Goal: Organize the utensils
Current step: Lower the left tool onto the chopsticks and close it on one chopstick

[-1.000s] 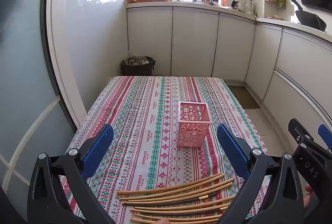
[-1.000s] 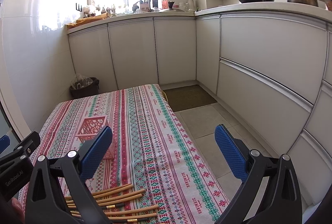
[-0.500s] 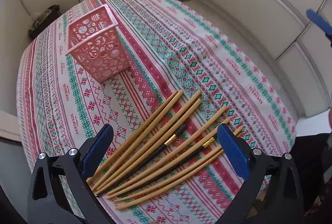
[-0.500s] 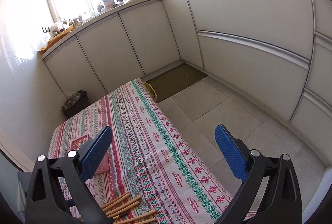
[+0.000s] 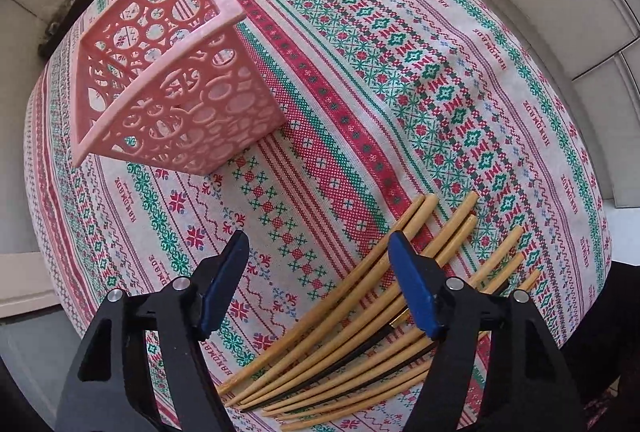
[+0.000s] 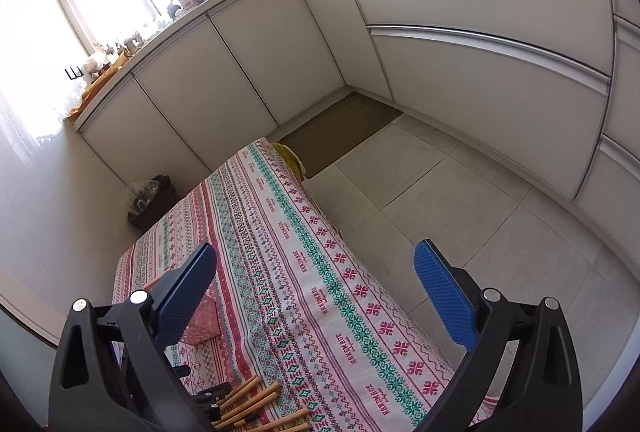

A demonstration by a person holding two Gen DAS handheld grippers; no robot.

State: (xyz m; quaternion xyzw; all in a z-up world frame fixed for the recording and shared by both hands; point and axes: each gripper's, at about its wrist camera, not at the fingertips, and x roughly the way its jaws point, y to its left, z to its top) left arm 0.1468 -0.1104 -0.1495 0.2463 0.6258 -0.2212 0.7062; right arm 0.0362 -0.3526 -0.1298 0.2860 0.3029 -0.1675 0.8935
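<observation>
The left gripper (image 5: 316, 280) points straight down at the tablecloth (image 5: 400, 31), its jaws closing with only bare cloth between the blue pads; nothing is gripped. The chopsticks (image 5: 360, 316) lie fanned out flat on the cloth on the near side of the pink perforated basket (image 5: 172, 79), a bundle of bamboo ones with a couple of dark, gold-banded ones mixed in. The gripper's right-hand pad sits over the upper edge of that fan, while its other pad hangs over empty cloth, toward the basket. The basket stands upright and looks empty through its open top.

The right gripper (image 6: 316, 292) hangs slack and wide over the table's edge, well clear of the basket's side, with nothing between its pads; only the tips of a few chopsticks show at the bottom of its view.

I'd say this is the very first step: reaching for a chopstick to drop into the basket, with none yet sorted. As it stands the jaws would close on nothing. The next move, I reckon, needs the left gripper slid sideways, away from the basket, so that both pads straddle one stick or a pair, then lowered until the pads pinch it against the cloth. The sticks lie touching one another, so picking one cleanly could drag its neighbours along.
</observation>
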